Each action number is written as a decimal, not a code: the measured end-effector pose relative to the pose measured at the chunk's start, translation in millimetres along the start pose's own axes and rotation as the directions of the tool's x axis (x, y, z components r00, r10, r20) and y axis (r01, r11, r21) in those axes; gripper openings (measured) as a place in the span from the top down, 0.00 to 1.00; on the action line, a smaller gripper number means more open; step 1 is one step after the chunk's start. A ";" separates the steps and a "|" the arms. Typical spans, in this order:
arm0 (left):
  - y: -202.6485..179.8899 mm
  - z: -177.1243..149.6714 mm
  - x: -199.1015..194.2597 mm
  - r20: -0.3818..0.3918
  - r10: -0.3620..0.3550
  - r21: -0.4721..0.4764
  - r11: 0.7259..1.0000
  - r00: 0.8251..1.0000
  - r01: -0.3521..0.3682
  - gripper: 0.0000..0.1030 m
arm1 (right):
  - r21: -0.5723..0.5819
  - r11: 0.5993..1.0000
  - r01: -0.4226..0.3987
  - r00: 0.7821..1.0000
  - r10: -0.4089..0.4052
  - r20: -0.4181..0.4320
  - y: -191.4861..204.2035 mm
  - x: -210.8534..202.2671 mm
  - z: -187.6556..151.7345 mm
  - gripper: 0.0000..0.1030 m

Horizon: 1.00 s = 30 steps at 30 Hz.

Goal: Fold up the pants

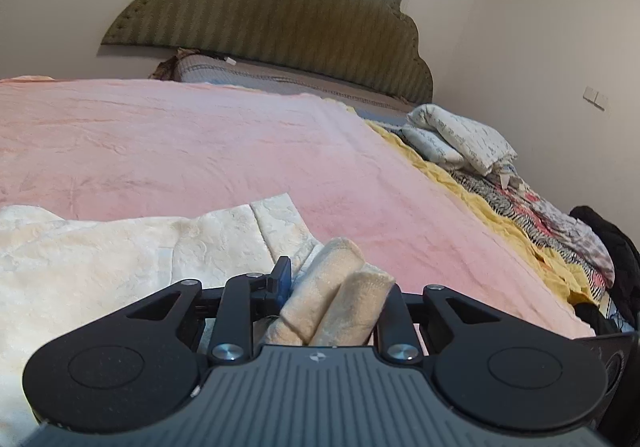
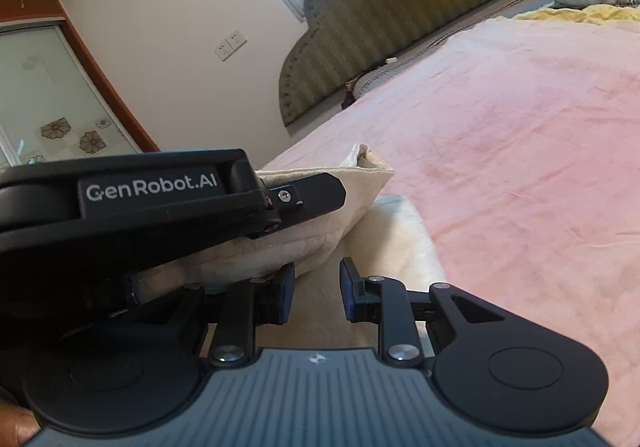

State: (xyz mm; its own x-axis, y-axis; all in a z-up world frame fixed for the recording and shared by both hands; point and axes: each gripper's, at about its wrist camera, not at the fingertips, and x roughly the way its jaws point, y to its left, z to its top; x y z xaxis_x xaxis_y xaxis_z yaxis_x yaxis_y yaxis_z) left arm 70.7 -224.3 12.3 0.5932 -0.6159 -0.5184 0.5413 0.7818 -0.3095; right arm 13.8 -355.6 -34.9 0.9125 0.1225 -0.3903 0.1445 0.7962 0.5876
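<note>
Pants [image 1: 132,247], cream and fleecy, lie on the near part of the bed [image 1: 200,143], on its pink blanket, with most of the cloth spread to the left and a folded edge running toward the middle.

Left claw [image 1: 338,279]: a bunched double fold of the pants sits between its jaws. The left pad [image 1: 283,279] shows at the cloth's side; the right pad is hidden behind the fold. Whether the pads press the cloth or stand just clear of it cannot be told. In the right wrist view this claw [image 2: 320,187] lies across a raised corner of the pants [image 2: 360,175], close over the other claw.

Right claw [image 2: 316,293]: released, jaws apart, nothing gripped. Its left pad [image 2: 286,293] is just beside the hanging fold; flat cloth lies beneath the gap.

Far right of the bed: a yellow cover [image 1: 500,203] and a heap of bedding [image 1: 460,135], well apart from the work.

Risks, as judged:
- The thick bundle may spring open and undo the fold if the left claw lets go before the cloth is laid flat.
- The two claws are crowded; a careless move could knock one against the other or snag the fold.
- The right claw, if closed here, could pinch only one layer, or the blanket with it, and drag the fold askew.
</note>
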 end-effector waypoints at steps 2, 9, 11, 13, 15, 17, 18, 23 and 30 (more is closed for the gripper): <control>2.0 -2.7 7.4 -0.033 -0.025 -0.012 1.000 0.999 0.025 0.67 | -0.002 1.000 0.031 0.999 -0.031 -0.013 -2.1 -0.8 -1.0 0.77; 8.4 -0.5 2.9 -0.106 -0.148 -0.088 0.986 0.983 0.139 0.48 | -0.093 0.983 0.156 0.987 -0.158 -0.014 -13.0 -19.6 -1.8 0.66; 6.8 6.0 -6.9 -0.101 -0.209 -0.093 0.975 0.973 0.200 0.39 | -0.113 0.971 0.212 0.977 -0.212 0.009 -16.6 -27.5 0.8 0.65; 5.9 12.2 -22.8 -0.074 -0.222 -0.057 0.974 0.972 0.218 0.34 | -0.116 0.959 0.257 0.966 -0.255 0.036 -20.8 -35.1 2.9 0.65; 11.5 17.3 -40.0 -0.039 -0.204 -0.007 0.979 0.978 0.204 0.28 | -0.089 0.956 0.280 0.959 -0.275 0.071 -24.0 -43.9 5.3 0.64; 24.9 20.4 -55.1 -0.006 -0.157 0.018 0.987 0.988 0.157 0.24 | -0.079 0.950 0.301 0.948 -0.290 0.132 -20.7 -54.4 5.4 0.64; 36.0 21.2 -63.4 0.005 -0.116 0.016 0.993 0.993 0.116 0.24 | -0.090 0.948 0.306 0.944 -0.290 0.157 -16.2 -59.5 5.0 0.62; 110.5 17.0 -101.9 0.025 0.036 -0.126 0.991 0.999 -0.033 0.24 | -0.203 0.967 0.151 0.985 -0.130 0.115 19.9 -52.4 -2.9 0.53; 204.0 -16.8 -139.4 -0.067 0.097 -0.369 0.922 0.993 -0.115 0.24 | -0.372 0.925 -0.073 0.993 0.033 -0.111 77.9 -13.3 -35.2 0.52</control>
State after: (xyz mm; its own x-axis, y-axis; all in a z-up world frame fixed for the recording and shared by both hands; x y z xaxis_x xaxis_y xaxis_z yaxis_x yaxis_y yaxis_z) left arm 88.4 22.7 8.1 0.6017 -0.5295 -0.5980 0.2116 0.8276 -0.5199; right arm -0.6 -274.4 -8.9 0.8685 0.2140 -0.4471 -0.0749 0.9483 0.3085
